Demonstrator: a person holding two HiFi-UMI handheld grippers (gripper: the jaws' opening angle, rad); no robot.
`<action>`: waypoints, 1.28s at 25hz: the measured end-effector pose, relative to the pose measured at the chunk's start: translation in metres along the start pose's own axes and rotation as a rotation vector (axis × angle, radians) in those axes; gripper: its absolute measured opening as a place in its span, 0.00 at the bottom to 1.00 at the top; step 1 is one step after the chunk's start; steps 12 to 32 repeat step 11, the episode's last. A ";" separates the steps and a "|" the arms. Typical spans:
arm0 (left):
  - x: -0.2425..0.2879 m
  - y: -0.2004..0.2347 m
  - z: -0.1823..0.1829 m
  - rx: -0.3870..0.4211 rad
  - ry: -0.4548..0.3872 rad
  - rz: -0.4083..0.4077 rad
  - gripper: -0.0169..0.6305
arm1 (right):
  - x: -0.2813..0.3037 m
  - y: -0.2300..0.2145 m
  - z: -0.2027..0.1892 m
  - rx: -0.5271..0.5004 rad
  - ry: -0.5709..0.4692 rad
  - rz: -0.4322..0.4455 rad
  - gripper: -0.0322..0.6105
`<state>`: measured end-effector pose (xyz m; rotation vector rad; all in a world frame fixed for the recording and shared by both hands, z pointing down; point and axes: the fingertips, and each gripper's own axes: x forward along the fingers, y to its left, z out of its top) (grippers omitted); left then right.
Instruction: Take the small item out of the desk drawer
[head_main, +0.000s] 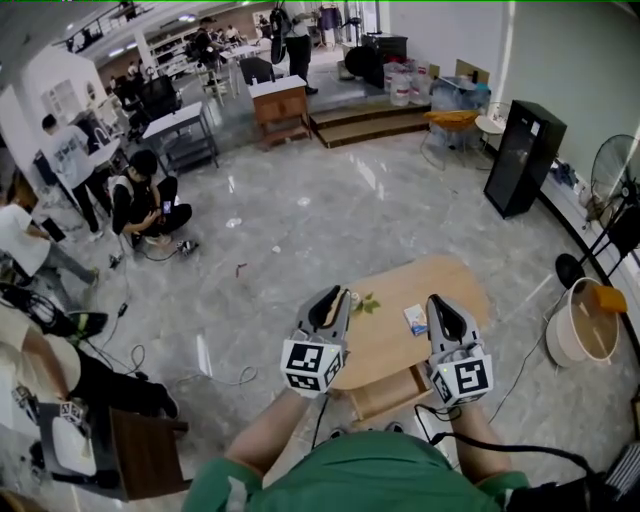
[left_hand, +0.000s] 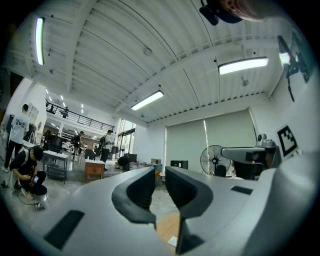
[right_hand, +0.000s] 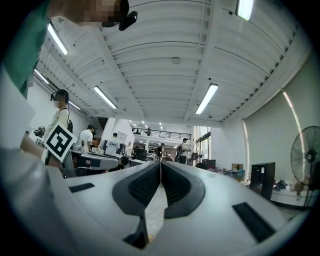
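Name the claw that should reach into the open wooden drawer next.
Probably left. The left claw stands open and empty, ready to grip; the right claw is shut. The open light wooden drawer lies between both, so neither looks clearly nearer.

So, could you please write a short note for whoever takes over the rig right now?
Left gripper: jaws slightly apart, empty, over the desk.
Right gripper: jaws shut, empty, also over the desk.
Drawer: looks pulled out on the near side; its contents cannot be made out.
On the desk top: a small box and a green sprig.
Done: drawer seems open.
Left: check the drawer and lift out the small item, unless the box is it.
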<state>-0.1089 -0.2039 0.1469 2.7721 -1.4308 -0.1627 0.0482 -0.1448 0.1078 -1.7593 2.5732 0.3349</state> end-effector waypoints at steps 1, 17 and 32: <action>0.001 0.002 0.000 0.001 -0.002 -0.002 0.14 | 0.002 0.001 0.000 -0.002 -0.001 0.000 0.09; 0.000 0.026 -0.015 -0.004 -0.004 -0.012 0.14 | 0.020 0.018 -0.014 -0.022 0.008 -0.001 0.09; 0.000 0.026 -0.015 -0.004 -0.004 -0.012 0.14 | 0.020 0.018 -0.014 -0.022 0.008 -0.001 0.09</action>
